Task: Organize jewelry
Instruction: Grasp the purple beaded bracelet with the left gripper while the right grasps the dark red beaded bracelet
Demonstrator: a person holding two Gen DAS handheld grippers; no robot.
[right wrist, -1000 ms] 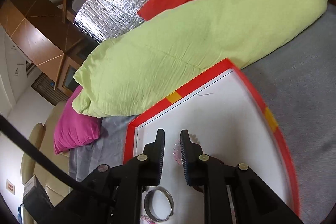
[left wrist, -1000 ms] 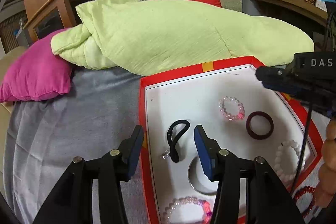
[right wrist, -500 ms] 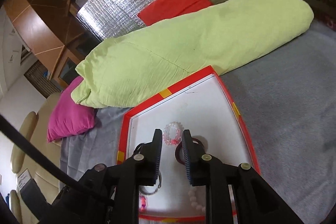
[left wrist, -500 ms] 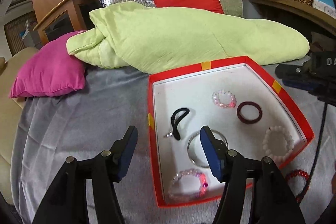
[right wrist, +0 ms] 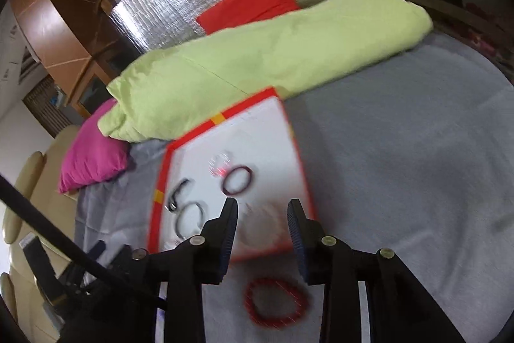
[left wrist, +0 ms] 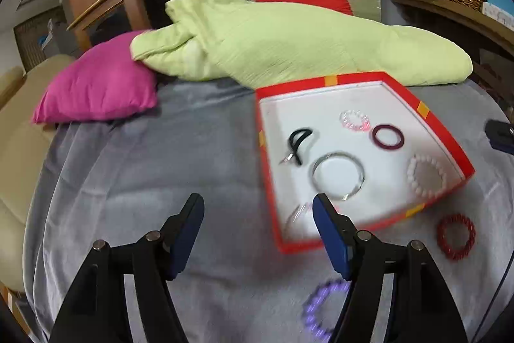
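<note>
Both grippers' jaws are opening with nothing between them: the left gripper (left wrist: 257,211) near the red tray (left wrist: 366,78), the right gripper (right wrist: 261,209) above a red bracelet (right wrist: 276,299) on the grey blanket (right wrist: 401,166).

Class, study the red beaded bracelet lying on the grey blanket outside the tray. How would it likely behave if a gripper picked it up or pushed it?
The red beaded bracelet lies in an uneven oval, so it is probably strung and floppy, sagging when lifted. It looks small, so likely light. Lying flat on the soft grey blanket, it would probably drag rather than roll if pushed.
</note>
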